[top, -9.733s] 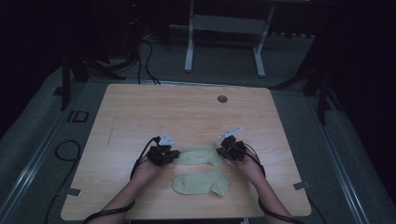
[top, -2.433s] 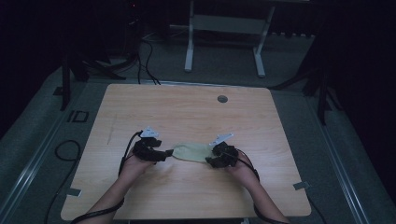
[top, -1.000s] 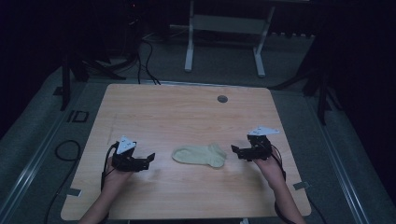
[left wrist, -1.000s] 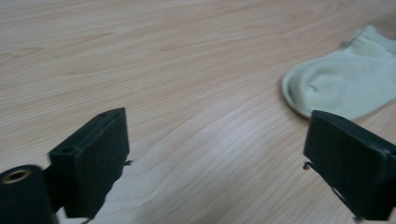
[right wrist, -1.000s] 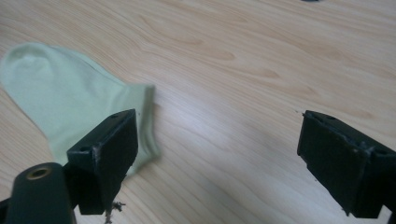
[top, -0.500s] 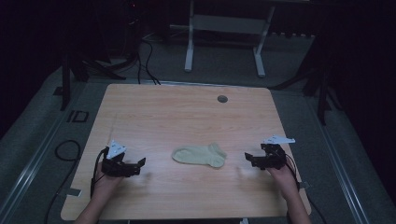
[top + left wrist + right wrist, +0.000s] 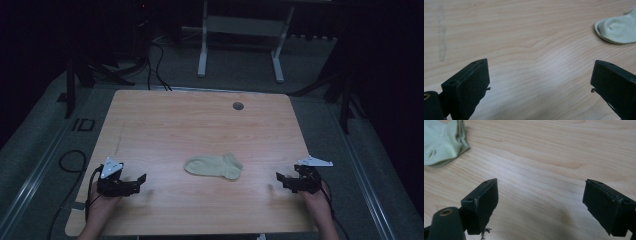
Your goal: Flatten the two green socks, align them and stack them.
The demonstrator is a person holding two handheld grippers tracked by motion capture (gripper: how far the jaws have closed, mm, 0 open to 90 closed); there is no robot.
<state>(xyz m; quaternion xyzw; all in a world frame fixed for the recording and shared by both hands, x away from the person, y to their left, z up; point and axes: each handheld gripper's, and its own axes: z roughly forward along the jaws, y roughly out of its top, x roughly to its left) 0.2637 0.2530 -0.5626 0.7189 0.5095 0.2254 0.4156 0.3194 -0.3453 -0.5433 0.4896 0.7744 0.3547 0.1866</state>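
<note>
A pale green sock pile [image 7: 215, 166] lies flat near the middle of the wooden table [image 7: 200, 125], one sock stacked on the other. My left gripper [image 7: 141, 179] rests open near the table's front left corner, well left of the socks. The right gripper [image 7: 279, 179] is open near the front right edge, well right of them. In the left gripper view the socks' toe end [image 7: 617, 29] shows at the upper right, beyond the spread jaws [image 7: 539, 85]. In the right gripper view the socks' edge [image 7: 442, 142] sits at the upper left, with bare wood between the jaws [image 7: 541, 202].
A round cable hole [image 7: 238, 106] sits near the table's far edge. Behind the table stands a white metal frame [image 7: 240, 35] on the grey floor, with cables [image 7: 150, 55] at the far left. The surroundings are dark.
Both grippers let go of the stacked socks and drew apart, the left toward the front left corner, the right toward the front right edge. The socks stayed in the middle.
</note>
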